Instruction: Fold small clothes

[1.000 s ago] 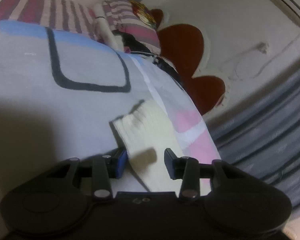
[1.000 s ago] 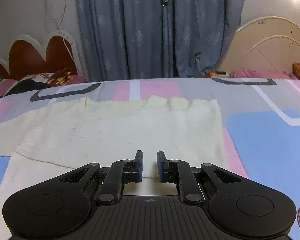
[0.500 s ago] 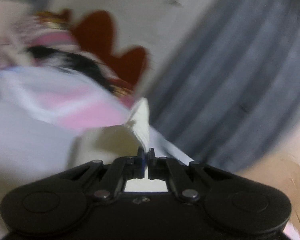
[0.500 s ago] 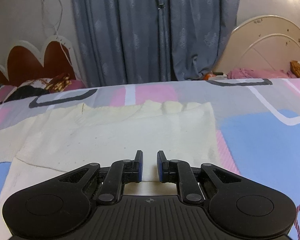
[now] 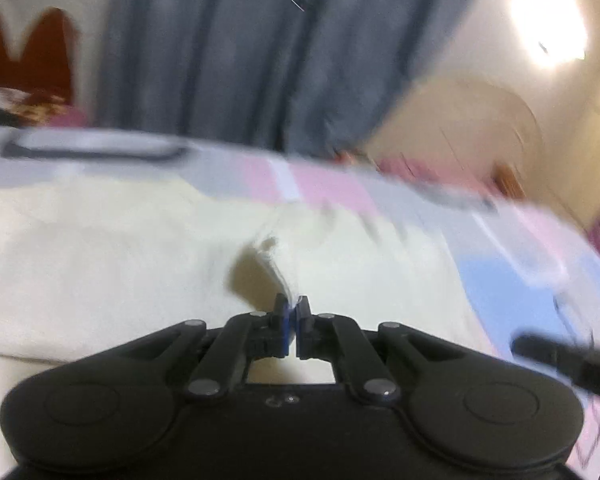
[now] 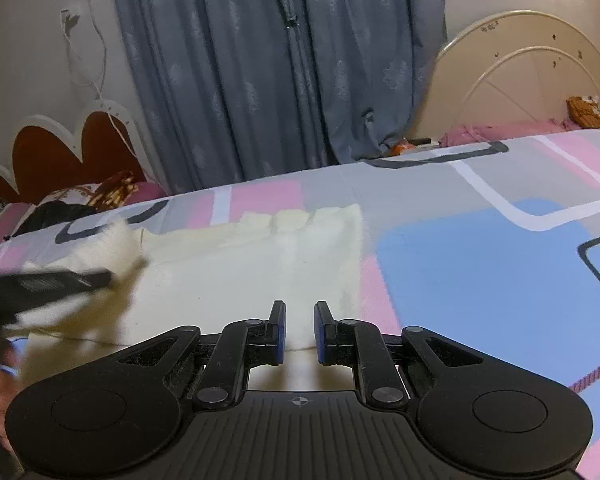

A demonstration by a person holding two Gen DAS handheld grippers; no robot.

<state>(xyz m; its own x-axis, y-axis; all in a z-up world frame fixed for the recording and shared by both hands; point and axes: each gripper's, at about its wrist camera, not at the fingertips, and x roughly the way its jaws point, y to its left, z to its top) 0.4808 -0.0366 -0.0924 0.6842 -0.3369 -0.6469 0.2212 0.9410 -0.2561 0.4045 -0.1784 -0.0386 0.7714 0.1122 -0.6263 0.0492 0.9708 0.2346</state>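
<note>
A cream knitted sweater [image 6: 260, 264] lies flat on the bed. In the blurred left wrist view my left gripper [image 5: 292, 308] is shut on the cream sleeve cuff [image 5: 278, 264], held up over the sweater body [image 5: 100, 272]. The left gripper also shows in the right wrist view [image 6: 44, 284] at the left, carrying the sleeve [image 6: 112, 248] across the sweater. My right gripper [image 6: 300, 332] is open a little, low over the sweater's near hem, and holds nothing.
The bedspread [image 6: 480, 272] has pink, blue and grey blocks. Grey curtains [image 6: 280, 72] hang behind. A red scalloped headboard [image 6: 60, 152] with pillows [image 6: 72, 200] stands at the left, a cream bed frame [image 6: 532, 88] at the right.
My left gripper shut on the sleeve cuff, lifted it and swung it right over the sweater body. The right gripper stayed low at the hem and tilted slightly.
</note>
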